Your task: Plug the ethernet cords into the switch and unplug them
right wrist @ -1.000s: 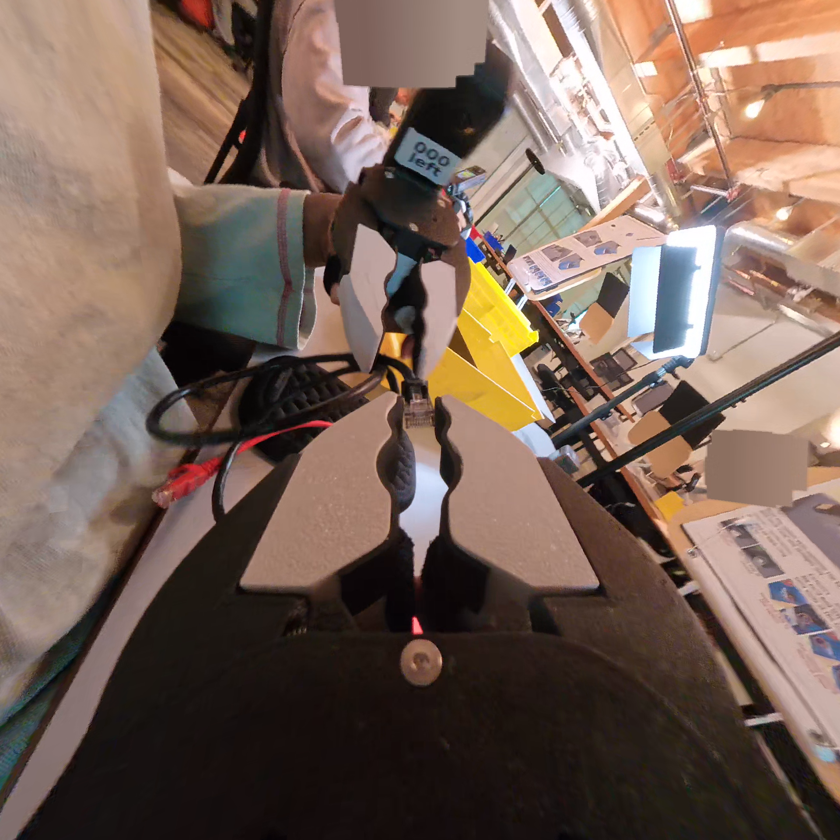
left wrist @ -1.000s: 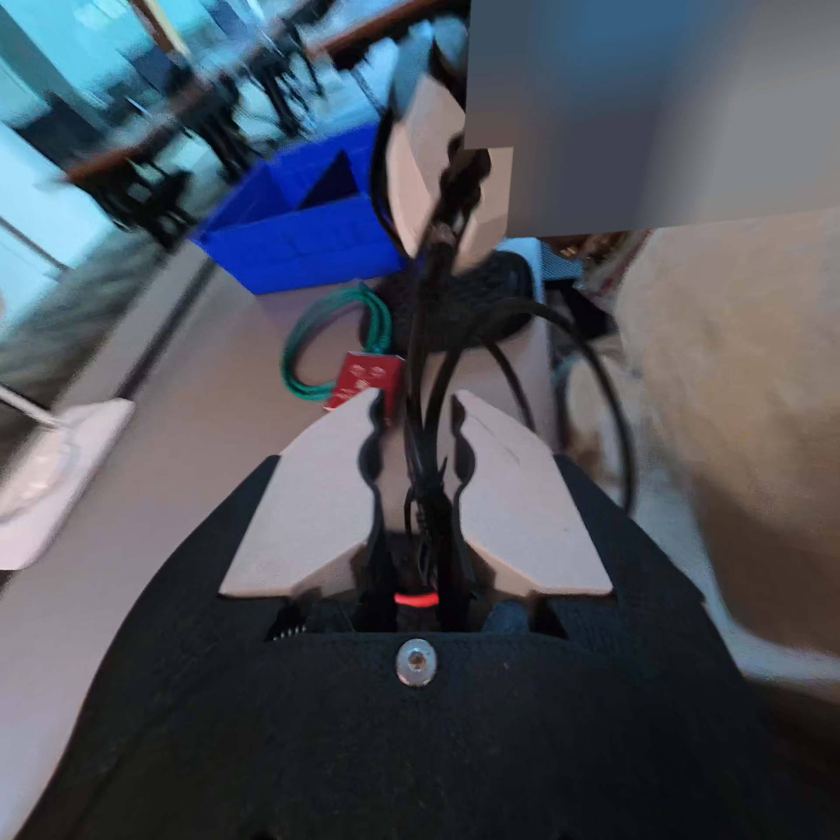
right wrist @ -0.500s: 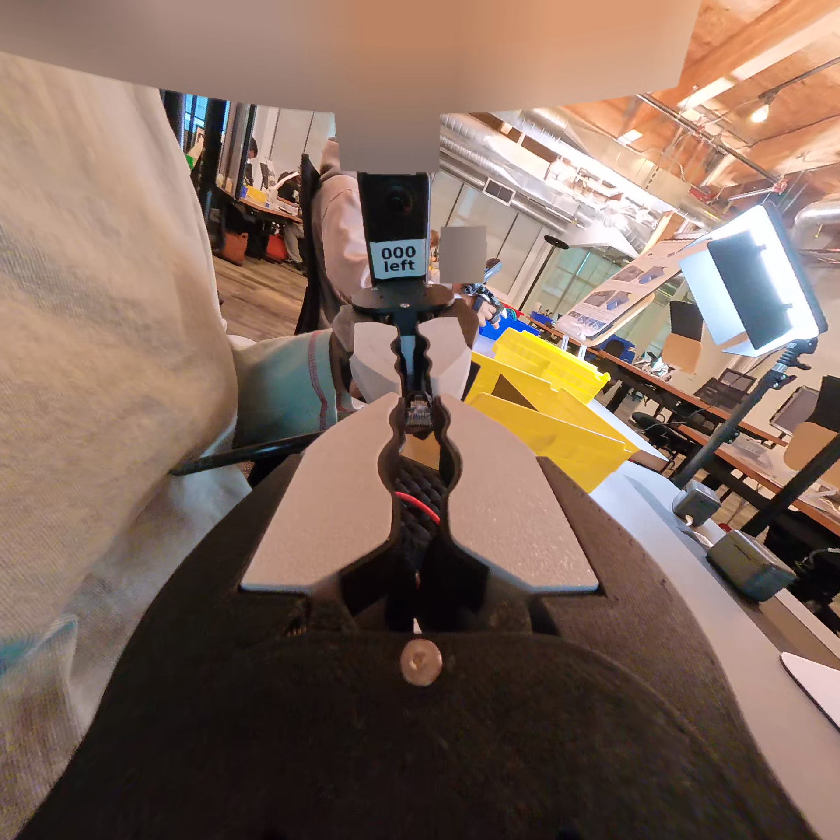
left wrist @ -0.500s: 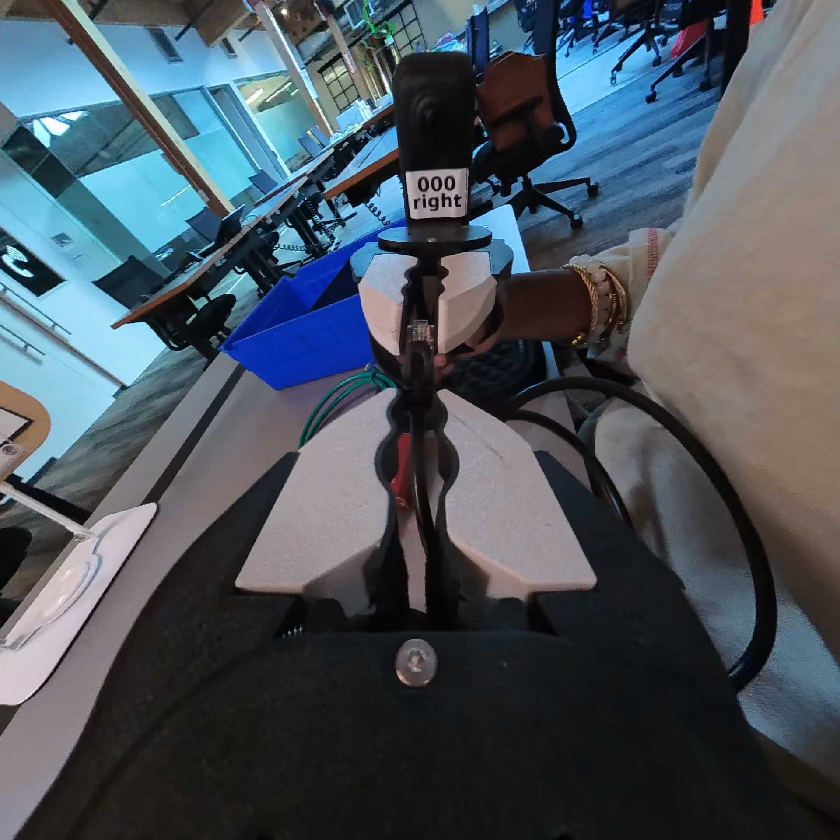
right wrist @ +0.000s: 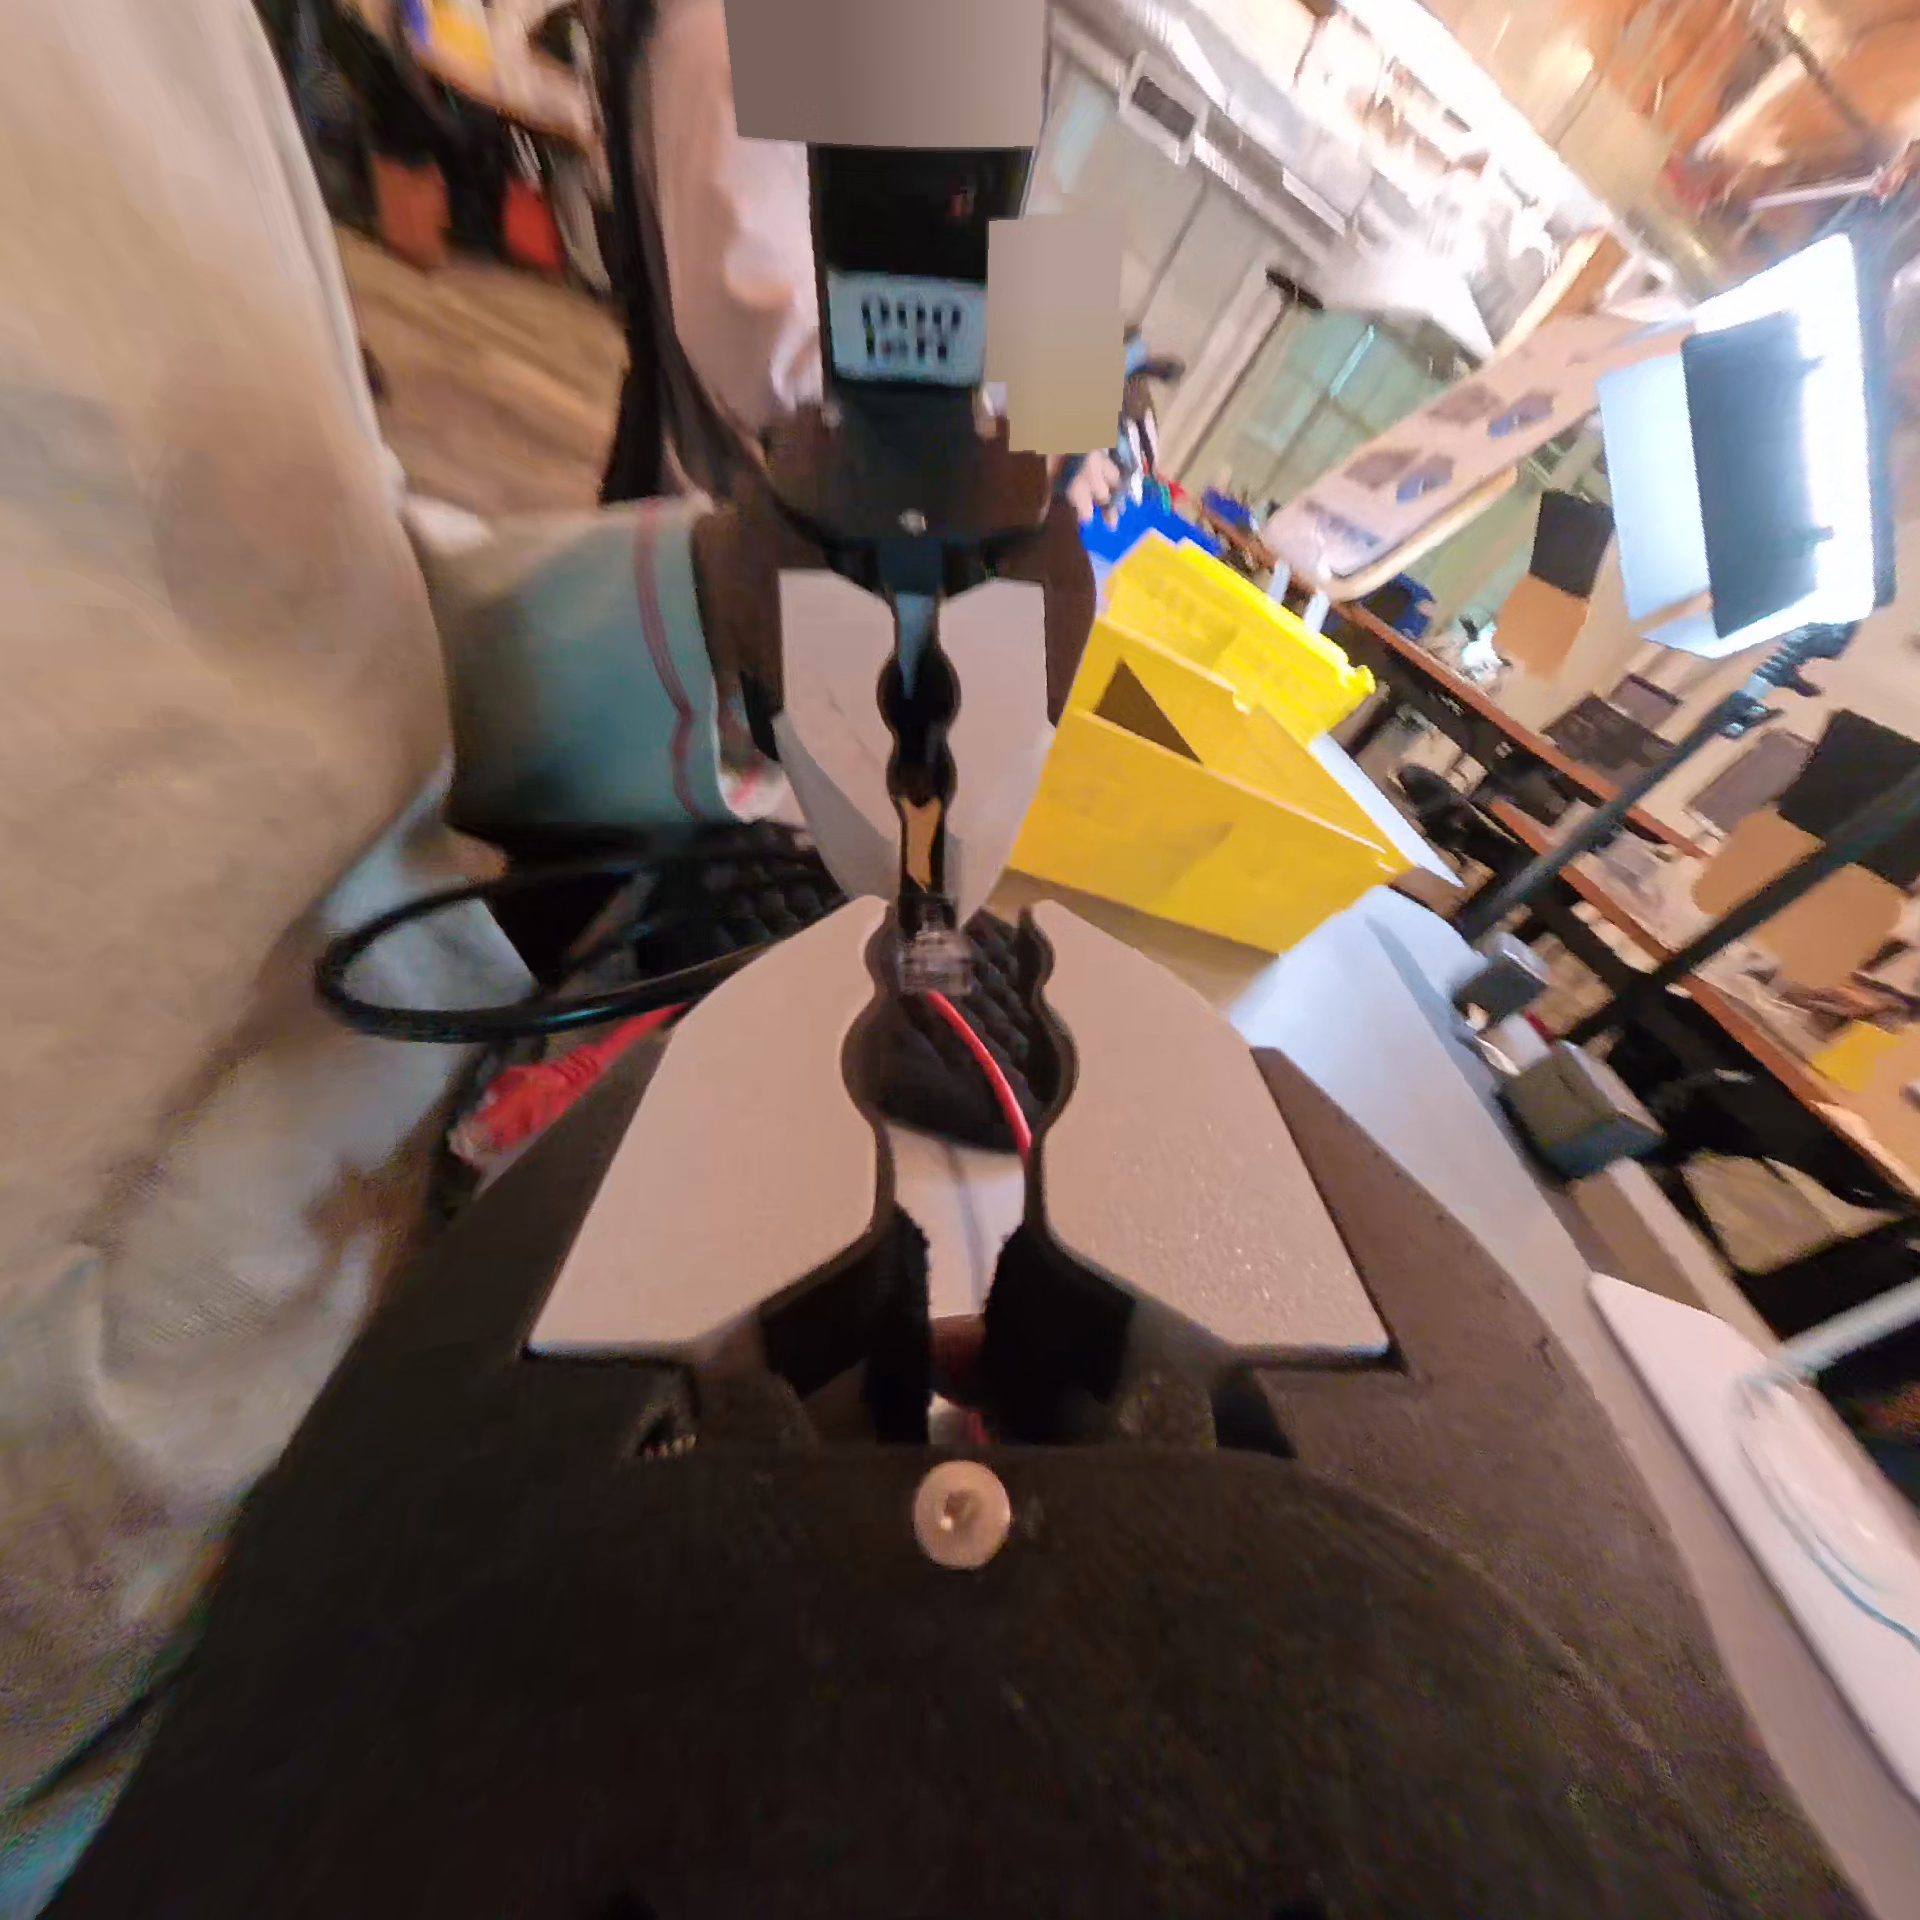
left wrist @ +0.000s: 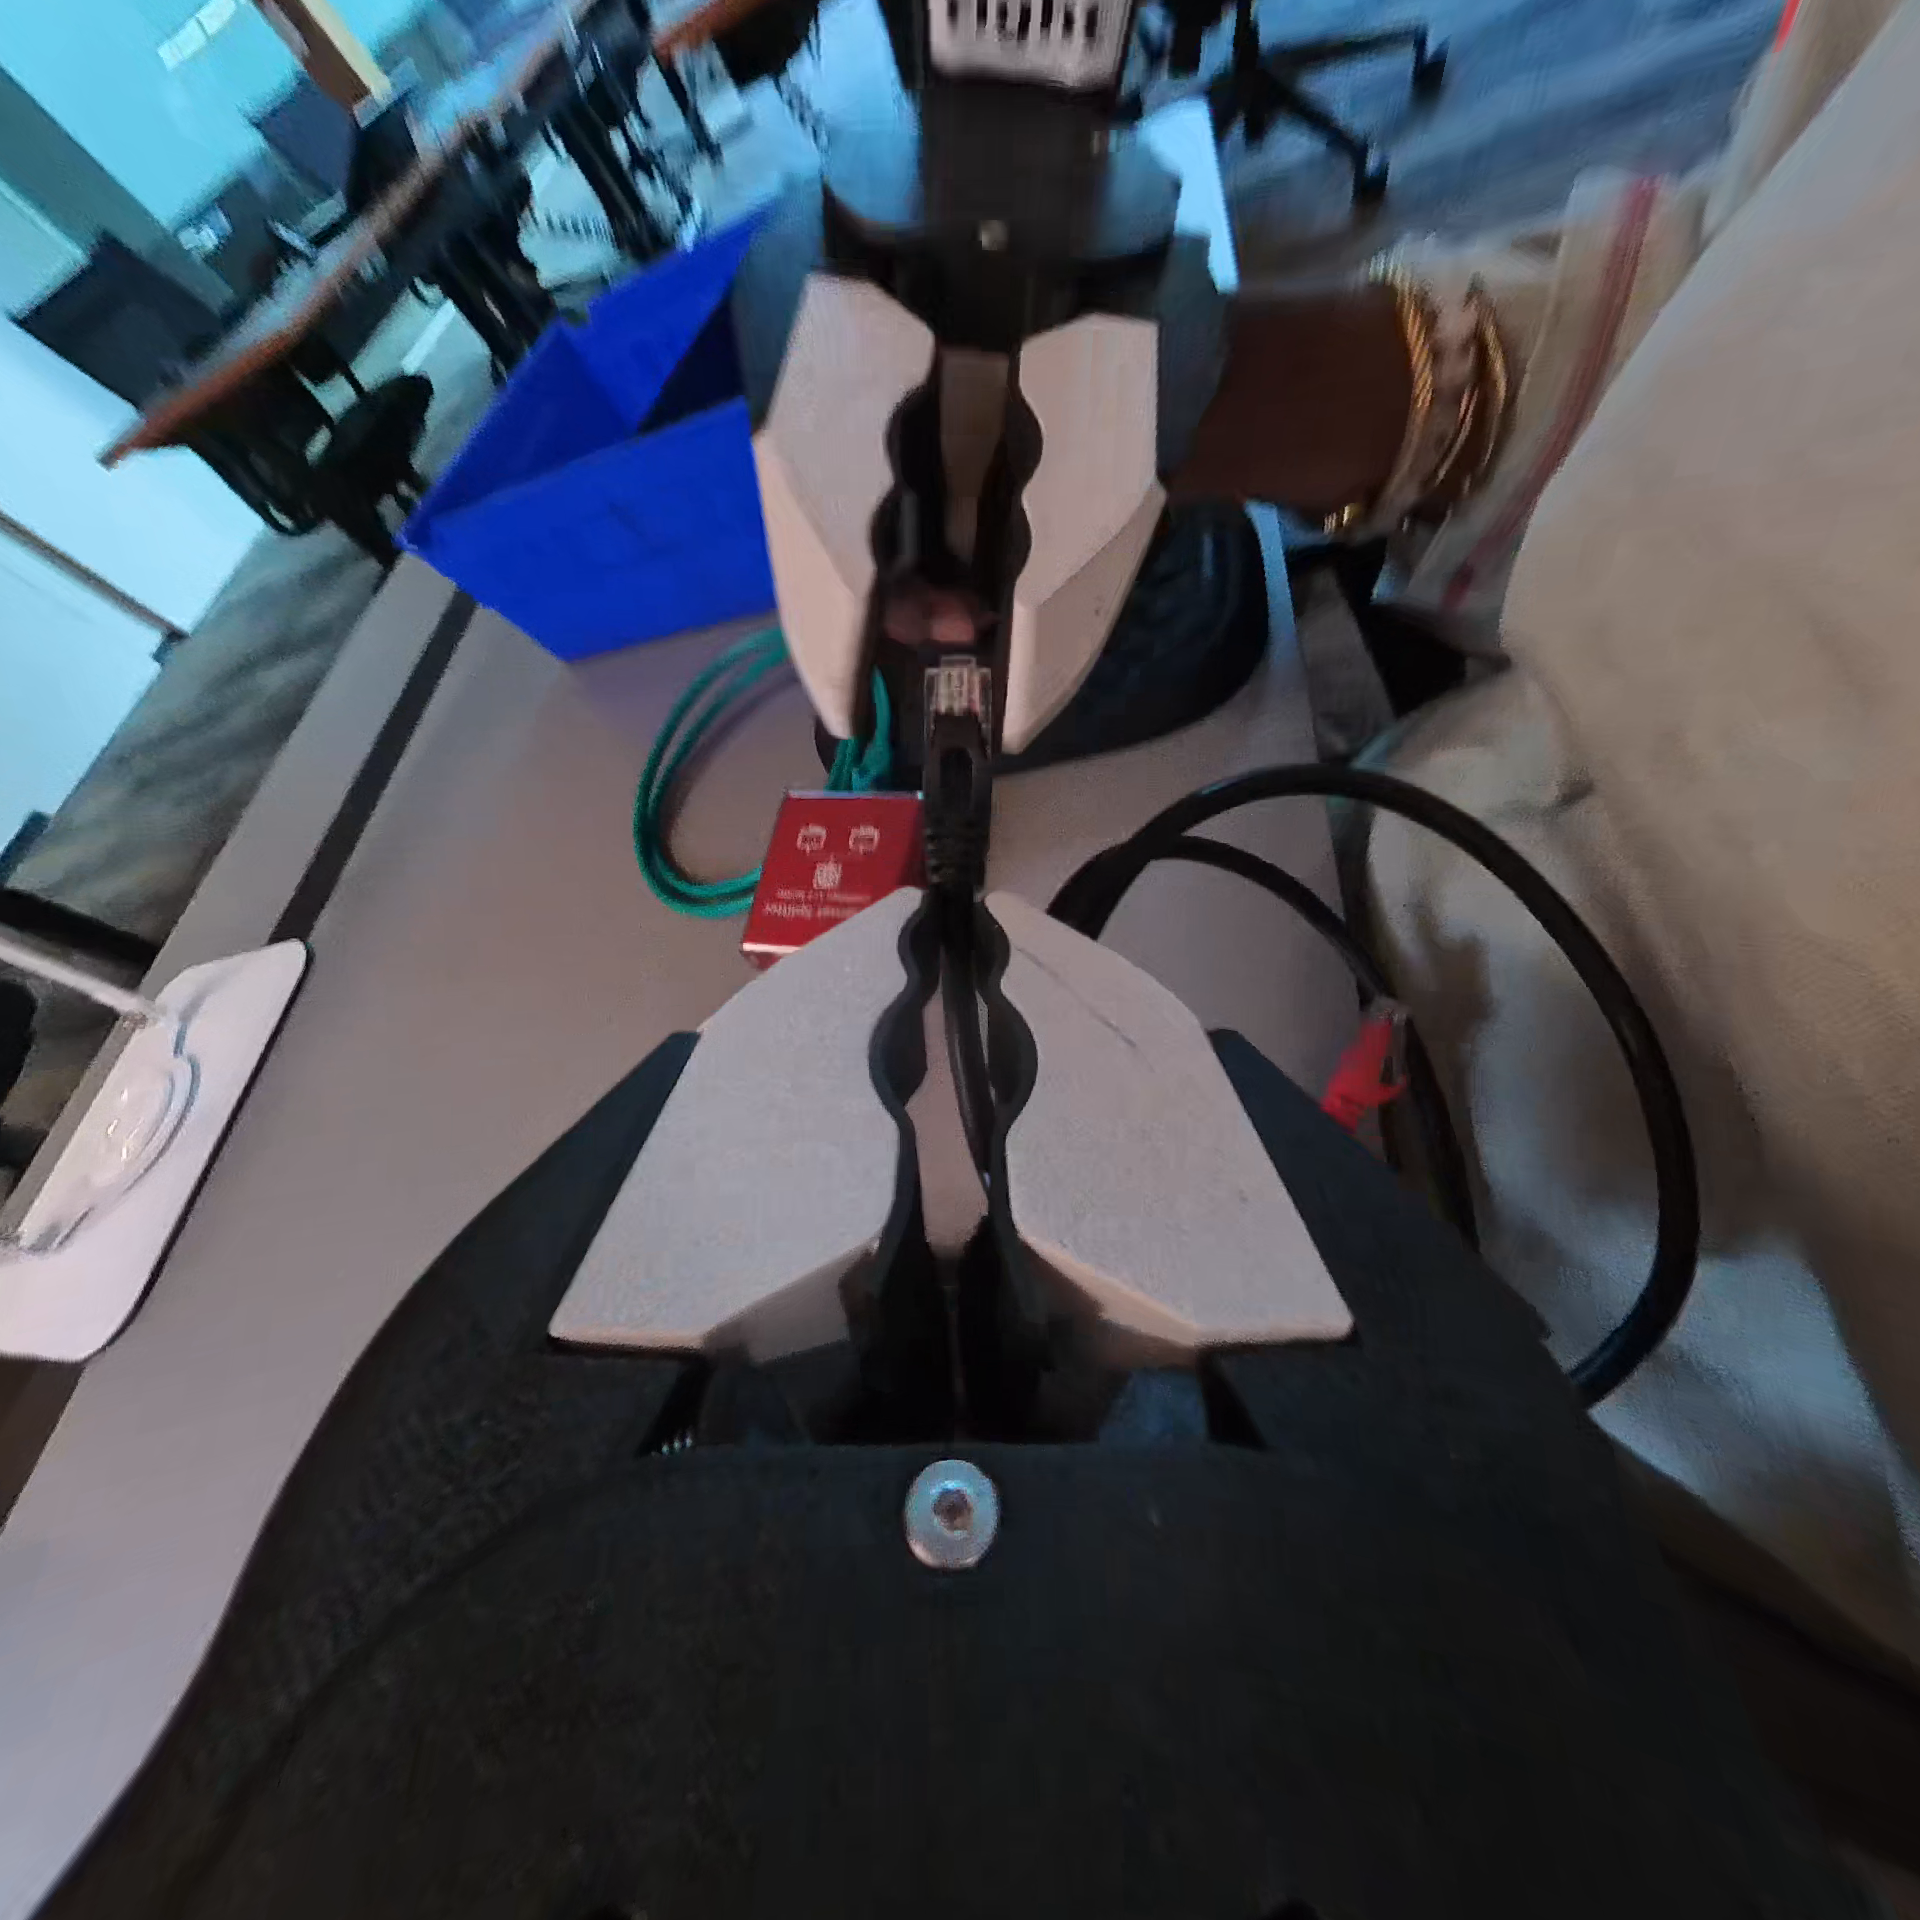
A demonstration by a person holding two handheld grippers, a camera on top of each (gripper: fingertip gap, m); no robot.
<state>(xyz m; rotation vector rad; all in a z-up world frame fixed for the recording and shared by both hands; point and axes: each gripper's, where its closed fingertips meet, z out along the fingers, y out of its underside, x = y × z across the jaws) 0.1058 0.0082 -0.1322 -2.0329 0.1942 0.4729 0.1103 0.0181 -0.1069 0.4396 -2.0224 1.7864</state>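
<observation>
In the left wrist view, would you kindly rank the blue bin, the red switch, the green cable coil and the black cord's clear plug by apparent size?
Largest to smallest as seen:
1. blue bin
2. green cable coil
3. red switch, close to the coil, so that order is unsure
4. clear plug

The bin sits farthest away, so it really is biggest.

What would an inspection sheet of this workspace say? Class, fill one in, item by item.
Surface: grey tabletop.
Job's things: small red metal switch box lying flat; black ethernet cord with a clear plug.
Clutter: blue plastic bin; yellow plastic bins; white flat stand base.
Grippers: left gripper shut on the black cord behind its plug; right gripper open, tips flanking the plug.
Cables: green cord coil beside the switch; red-plugged cord loose near the table edge.
Surroundings: desks, chairs, light panel.
</observation>
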